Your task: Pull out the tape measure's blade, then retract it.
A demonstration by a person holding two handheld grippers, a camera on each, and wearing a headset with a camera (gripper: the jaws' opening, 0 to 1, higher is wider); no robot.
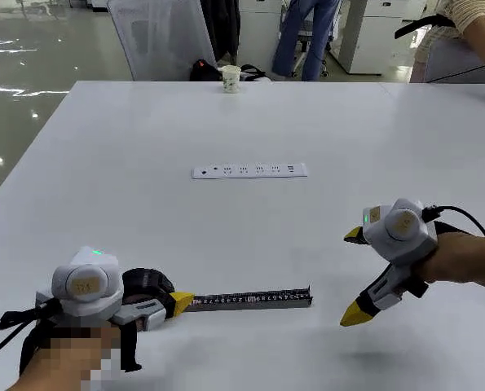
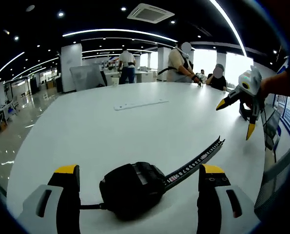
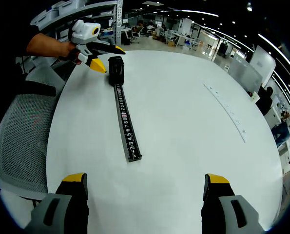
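1. white tabletop [image 1: 250, 122] carries the tape measure [image 1: 148, 287] near our front left edge. its black case sits between the jaws of the left gripper [image 1: 165, 293], and its blade [image 1: 250, 300] is drawn out to our right.
2. we judge snap-back to be the main risk. the blade is out and nothing holds its end hook [image 1: 309, 297], so if the lock lets go, the spring could whip it in and jerk the case.
3. a second risk is the case skidding or spinning. in the left gripper view the jaws stand wide with a gap on each side of the case, spread and not clamping it.
4. the blade looks dark with pale numerals. it is straight and unkinked and lies along the table. the case is rounded and black.
5. the right gripper [image 1: 354, 275] hovers just past the blade's tip without touching it, jaws spread wide and empty. a careless grab here could press down and kink the blade.
6. farther out, a power strip [image 1: 249, 170] lies mid-table and a paper cup [image 1: 231, 78] stands at the far edge. both are well apart from the work, and we expect no trouble from them.
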